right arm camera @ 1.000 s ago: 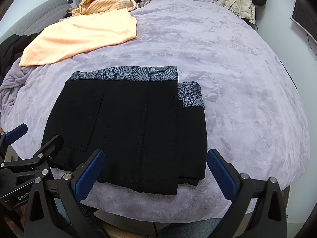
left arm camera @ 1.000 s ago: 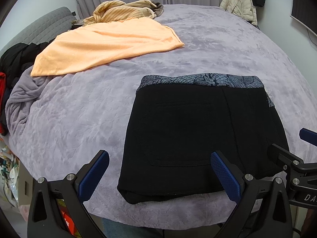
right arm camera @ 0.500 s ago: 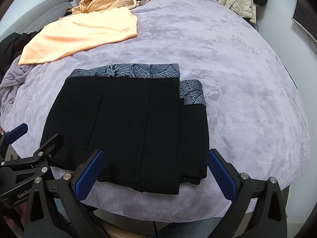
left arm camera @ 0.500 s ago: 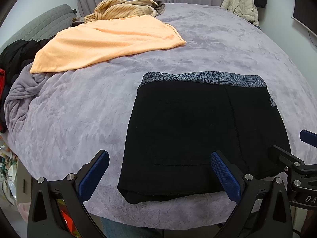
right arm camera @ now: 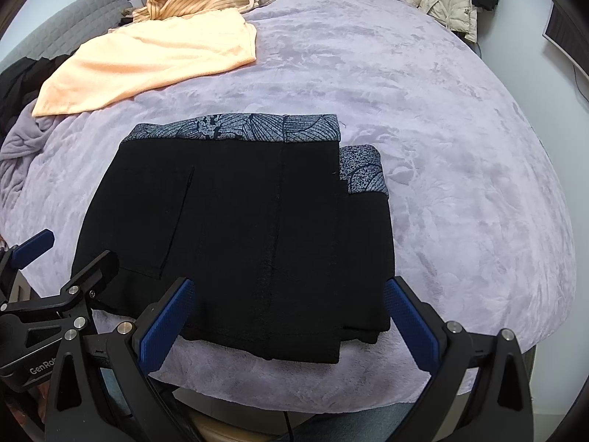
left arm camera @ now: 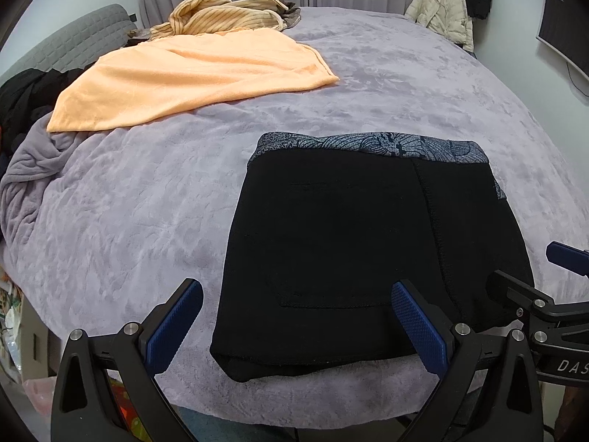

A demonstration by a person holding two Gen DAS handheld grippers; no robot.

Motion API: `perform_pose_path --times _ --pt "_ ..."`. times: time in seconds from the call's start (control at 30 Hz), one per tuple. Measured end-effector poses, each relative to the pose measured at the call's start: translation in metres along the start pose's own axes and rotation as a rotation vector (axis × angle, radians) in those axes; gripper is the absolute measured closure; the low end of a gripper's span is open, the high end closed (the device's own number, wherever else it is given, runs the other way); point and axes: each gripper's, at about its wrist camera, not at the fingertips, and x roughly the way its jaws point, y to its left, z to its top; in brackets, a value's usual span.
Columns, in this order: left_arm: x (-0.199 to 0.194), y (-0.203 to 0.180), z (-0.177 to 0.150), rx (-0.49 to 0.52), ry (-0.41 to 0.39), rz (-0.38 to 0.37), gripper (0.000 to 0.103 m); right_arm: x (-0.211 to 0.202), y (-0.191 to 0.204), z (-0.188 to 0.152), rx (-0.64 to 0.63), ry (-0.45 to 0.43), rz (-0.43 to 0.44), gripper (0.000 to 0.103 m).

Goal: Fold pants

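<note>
The black pants [left arm camera: 353, 250] lie folded into a compact rectangle on the purple bed cover, with a grey patterned waistband [left arm camera: 371, 143] at the far edge. In the right wrist view the pants [right arm camera: 239, 228] show a lower layer sticking out on the right side [right arm camera: 364, 199]. My left gripper [left arm camera: 294, 316] is open and empty, just above the near edge of the pants. My right gripper [right arm camera: 287, 313] is open and empty over the near edge too. Each gripper shows at the side of the other's view.
An orange towel [left arm camera: 191, 77] lies at the far left of the bed, with a striped yellow garment [left arm camera: 224, 11] behind it. Dark clothes [left arm camera: 22, 99] pile at the left edge. A cream jacket [left arm camera: 441, 7] hangs at the far right. The bed's near edge [left arm camera: 294, 405] is just below the grippers.
Both grippers have edged slightly back and up from the pants. The pants lie still; both grippers stay open.
</note>
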Motion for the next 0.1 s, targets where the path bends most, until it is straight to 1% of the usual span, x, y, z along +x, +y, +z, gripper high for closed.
perform_pose_path --times 0.1 --pt "-0.0023 -0.002 0.0002 0.017 -0.017 0.007 0.0 0.0 -0.0002 0.0005 0.0 -0.001 -0.002 0.001"
